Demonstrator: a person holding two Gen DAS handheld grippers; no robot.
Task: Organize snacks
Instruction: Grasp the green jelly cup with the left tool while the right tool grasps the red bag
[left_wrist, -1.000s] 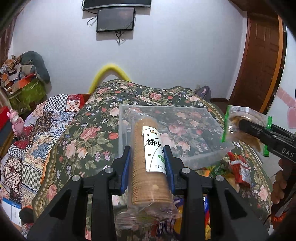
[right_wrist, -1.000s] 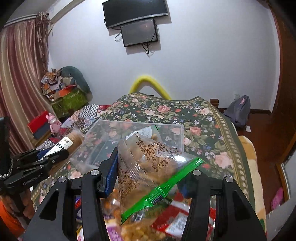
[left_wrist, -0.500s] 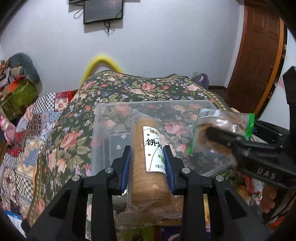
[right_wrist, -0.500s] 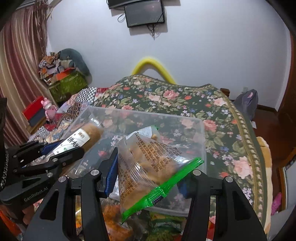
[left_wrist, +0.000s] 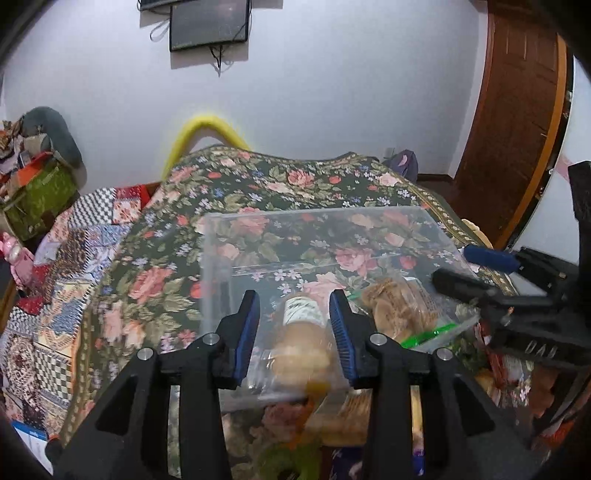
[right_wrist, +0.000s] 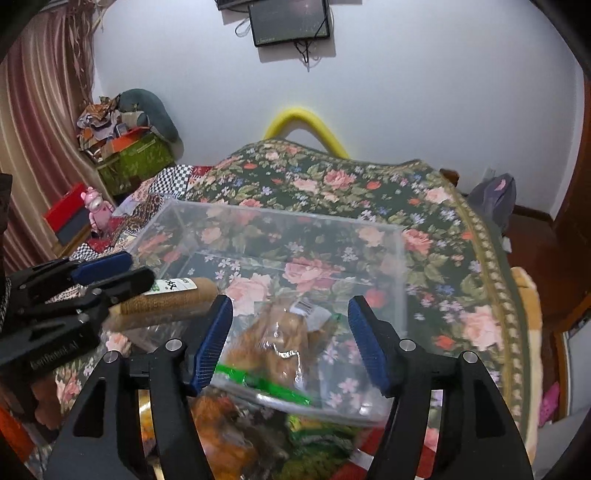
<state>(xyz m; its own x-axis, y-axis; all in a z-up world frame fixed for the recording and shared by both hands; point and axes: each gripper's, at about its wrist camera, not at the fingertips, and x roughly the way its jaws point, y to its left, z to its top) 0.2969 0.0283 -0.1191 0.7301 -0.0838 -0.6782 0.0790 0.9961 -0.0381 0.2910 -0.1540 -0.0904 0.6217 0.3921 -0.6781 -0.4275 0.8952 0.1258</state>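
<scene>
Both snacks released into clear box (left_wrist: 221, 266).
Left gripper (left_wrist: 294, 325) and right gripper (right_wrist: 290, 332) opening, pads apart. Biscuit roll (right_wrist: 166, 301): stiff, brittle; grasp mid-length. Bag (right_wrist: 280, 343): light, slippery; pinch green seal, inside box.

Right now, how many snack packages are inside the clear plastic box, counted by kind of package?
Roll of biscuits with a white label: 1
Clear bag of brown snacks with a green strip: 1
Total in the clear plastic box: 2
Both lie at the near end. More packages sit outside the box, too blurred to count.
</scene>
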